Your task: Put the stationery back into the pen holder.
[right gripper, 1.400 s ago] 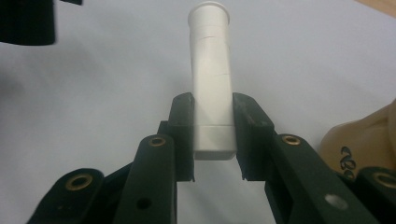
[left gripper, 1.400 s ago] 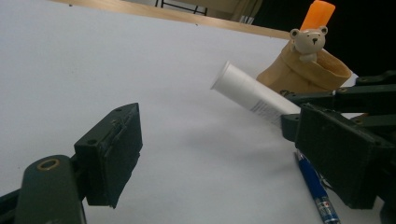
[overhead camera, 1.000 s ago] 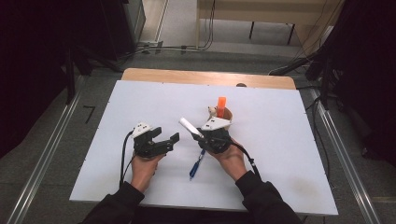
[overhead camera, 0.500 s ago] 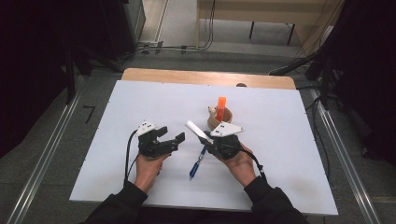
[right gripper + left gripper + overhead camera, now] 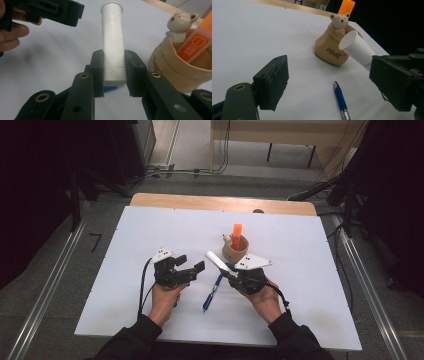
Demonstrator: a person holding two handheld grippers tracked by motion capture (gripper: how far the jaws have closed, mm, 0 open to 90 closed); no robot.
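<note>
A person sits at a white tabletop (image 5: pixel 150 230) with a black two-jaw gripper in each hand, seen from above. The right gripper (image 5: pixel 231 273) is closed on a white tube (image 5: pixel 216 260), which looks like a cylindrical stick or marker; its fingers (image 5: pixel 98 72) press against both sides of the tube near its lower end, and the tube points up and away from the hand, slanting toward the left gripper. In the right gripper view the tube (image 5: pixel 113 42) stands straight up between the two black fingers, with a strip of blue showing just beneath its base. The left gripper (image 5: pixel 192 268) is held just above the tabletop, its fingers (image 5: pixel 272 81) spread wide apart with nothing between them. A blue pen (image 5: pixel 212 292) lies flat on the tabletop between the two hands, close below the raised tube; in the left gripper view the pen (image 5: pixel 340 98) lies in the open gap between the fingers but farther off, untouched. Just behind the right gripper stands a tan pen holder (image 5: pixel 235 251) with a small bear figure (image 5: pixel 339 22) on its rim. An orange highlighter (image 5: pixel 236 235) stands upright inside the holder, sticking out above the rim. The tube's free end (image 5: pixel 348 40) sits near the holder in the left gripper view, not touching it.
</note>
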